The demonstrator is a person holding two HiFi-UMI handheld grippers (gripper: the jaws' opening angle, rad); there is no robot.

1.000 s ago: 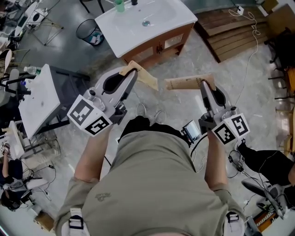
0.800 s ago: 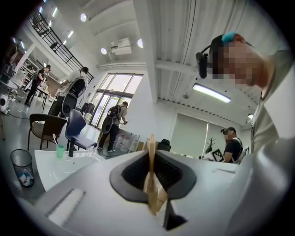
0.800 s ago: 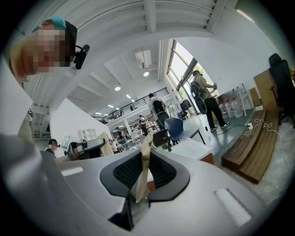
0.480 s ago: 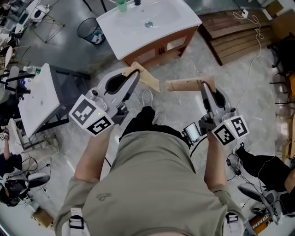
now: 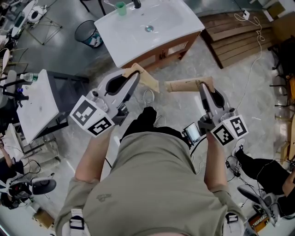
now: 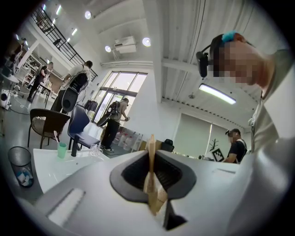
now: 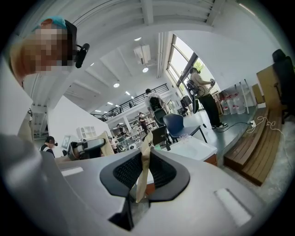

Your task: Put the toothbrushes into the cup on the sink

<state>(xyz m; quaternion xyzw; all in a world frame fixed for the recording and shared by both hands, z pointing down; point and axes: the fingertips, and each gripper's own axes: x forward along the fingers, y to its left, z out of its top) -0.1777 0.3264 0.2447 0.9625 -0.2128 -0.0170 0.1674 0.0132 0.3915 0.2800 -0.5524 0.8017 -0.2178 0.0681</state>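
Fingers point(image 6: 131, 173) of your left gripper point(image 5: 132, 76) pinch a flat brown paper packet point(image 5: 148, 81); your right gripper point(image 5: 203, 87) pinches a second brown packet point(image 5: 184, 85). Both are over the floor point(image 5: 258, 106), well apart from the green plastic cup point(image 5: 120, 8) on the white sink point(image 5: 170, 18).

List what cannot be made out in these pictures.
- Contents of the left tan pack and right tan pack, clamped in the left gripper and right gripper: hidden by wrapping, every view.
- Inside of the green cup: too small, head view.
- Black faucet: cut off by the top edge, head view.
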